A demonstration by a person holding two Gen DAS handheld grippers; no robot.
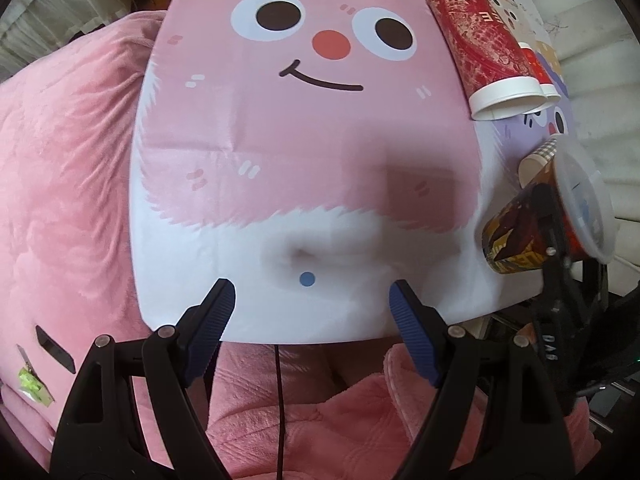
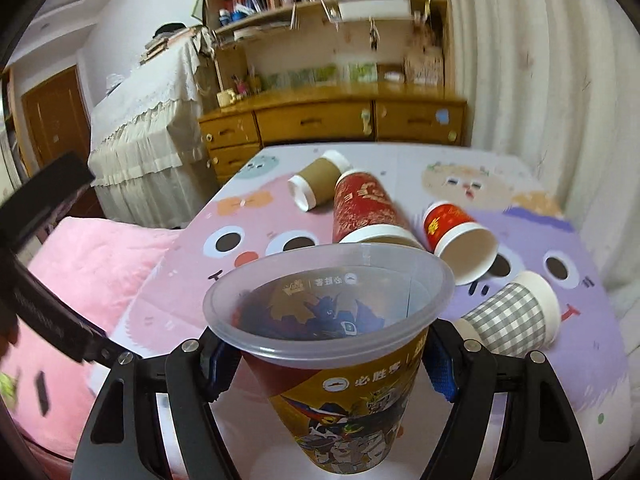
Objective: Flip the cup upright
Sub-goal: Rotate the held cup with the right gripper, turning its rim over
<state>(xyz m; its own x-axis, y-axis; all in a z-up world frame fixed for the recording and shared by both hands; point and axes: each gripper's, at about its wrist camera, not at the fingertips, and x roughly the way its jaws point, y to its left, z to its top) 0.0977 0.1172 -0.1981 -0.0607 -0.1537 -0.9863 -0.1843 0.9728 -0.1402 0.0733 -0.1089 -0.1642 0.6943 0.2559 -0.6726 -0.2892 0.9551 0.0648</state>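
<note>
One cup (image 2: 340, 356) within right hand-held gripper (image 2: 334, 354)

A table (image 2: 400, 160) covered by a cartoon-face printed cloth (image 1: 304, 152), pink to one side and purple to the other. Lying on their sides on it: two brown sleeved cups (image 2: 320, 184), a tall red cup (image 2: 366, 210), a short red cup (image 2: 460, 236) and a grey checked cup (image 2: 512, 316).
</note>
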